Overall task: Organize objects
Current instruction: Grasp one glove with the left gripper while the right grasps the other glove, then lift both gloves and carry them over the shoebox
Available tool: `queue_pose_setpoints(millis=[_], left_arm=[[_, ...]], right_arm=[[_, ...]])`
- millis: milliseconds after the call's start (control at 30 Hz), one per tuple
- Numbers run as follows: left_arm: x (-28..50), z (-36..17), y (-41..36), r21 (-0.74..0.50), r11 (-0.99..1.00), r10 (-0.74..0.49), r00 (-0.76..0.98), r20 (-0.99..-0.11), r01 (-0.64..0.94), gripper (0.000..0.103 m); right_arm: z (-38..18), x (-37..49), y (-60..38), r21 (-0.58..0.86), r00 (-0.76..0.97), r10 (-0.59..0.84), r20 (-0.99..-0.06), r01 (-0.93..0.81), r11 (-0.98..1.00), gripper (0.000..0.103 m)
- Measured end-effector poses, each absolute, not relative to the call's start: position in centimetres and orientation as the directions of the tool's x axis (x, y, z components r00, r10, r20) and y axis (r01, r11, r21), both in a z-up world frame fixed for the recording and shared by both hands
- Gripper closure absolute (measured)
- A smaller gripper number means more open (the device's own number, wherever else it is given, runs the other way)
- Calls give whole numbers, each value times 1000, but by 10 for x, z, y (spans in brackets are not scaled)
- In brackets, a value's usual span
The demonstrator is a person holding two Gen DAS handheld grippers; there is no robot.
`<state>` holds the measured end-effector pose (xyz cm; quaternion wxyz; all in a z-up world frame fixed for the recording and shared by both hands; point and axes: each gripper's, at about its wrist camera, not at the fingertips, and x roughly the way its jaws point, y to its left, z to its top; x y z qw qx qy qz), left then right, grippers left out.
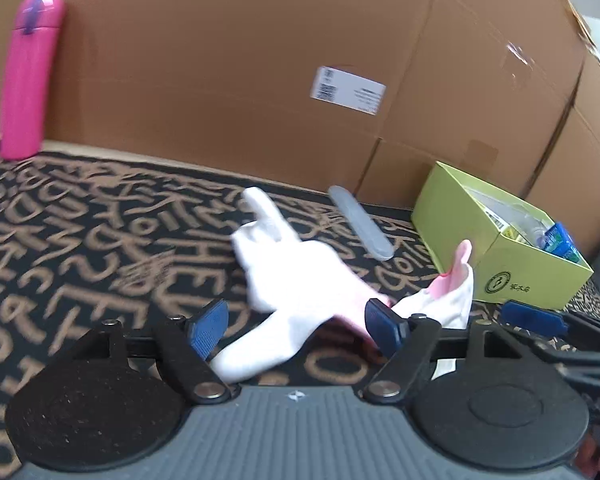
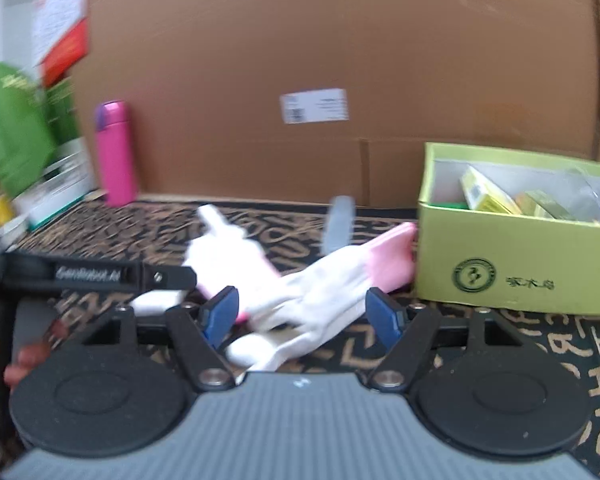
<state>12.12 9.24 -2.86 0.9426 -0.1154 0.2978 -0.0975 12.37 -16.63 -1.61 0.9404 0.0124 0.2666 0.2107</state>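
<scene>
Two white gloves with pink cuffs lie on the patterned mat. In the left wrist view one glove (image 1: 288, 272) lies between the fingers of my open left gripper (image 1: 296, 326); the other glove's cuff (image 1: 448, 284) lies to its right. In the right wrist view my open right gripper (image 2: 304, 314) straddles a glove (image 2: 332, 284) whose pink cuff touches the green box (image 2: 516, 268); the other glove (image 2: 224, 248) lies to the left, under my left gripper's arm. A grey case (image 1: 360, 222) lies behind the gloves. Neither gripper holds anything.
A pink bottle (image 1: 28, 76) stands at the far left against a large cardboard box (image 1: 260, 60). The green box (image 1: 500, 240) holds small packages. Green and red packages (image 2: 28, 120) stack at the left. The right gripper's blue pad (image 1: 532, 314) shows at right.
</scene>
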Motion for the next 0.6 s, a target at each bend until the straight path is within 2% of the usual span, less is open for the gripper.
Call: queue_pose_setpoints(millis=[100,233,267,300,333,367,400,500,567,600], left_arm=[[137,-29,77,-259,952,-281,794,-540,161,24],[158,-41,65,-205,969,-233,769,-595,135,24],[158,-43,65,-200,970,-230,772,-592,136,29],[156,-42,64,-181,975,-214,779,-590,131,40],[154,-42,62,-159,978,-206,779,-593,137,46],[152,-41,61,-146,977,-212,776,-594,154,58],[151,-41,60,-148,974,-226,767,-600,171,65],[145,-41,57,-169,967,-255,754,-605,192,66],[141,-41,54,-160,968,-250,762,-597,192,66],[139,-41,54,-160,969,-247,767,-592,189,59]], right_arm=[[-22,145,-165,211,770,413,-487,-355,911,33],[-38,164,-160,200,768,373,-520,-315,928,35],[-42,166,-162,206,759,376,-531,-315,927,39],[-47,167,-165,223,746,390,-539,-321,921,53],[-51,166,-168,241,731,405,-549,-326,914,68],[-55,166,-171,256,719,412,-560,-322,911,74],[-57,164,-174,268,714,414,-565,-315,910,82],[-58,157,-184,278,718,417,-558,-312,908,90],[-55,149,-189,267,730,410,-548,-312,912,91],[-52,145,-191,252,738,401,-543,-313,916,91]])
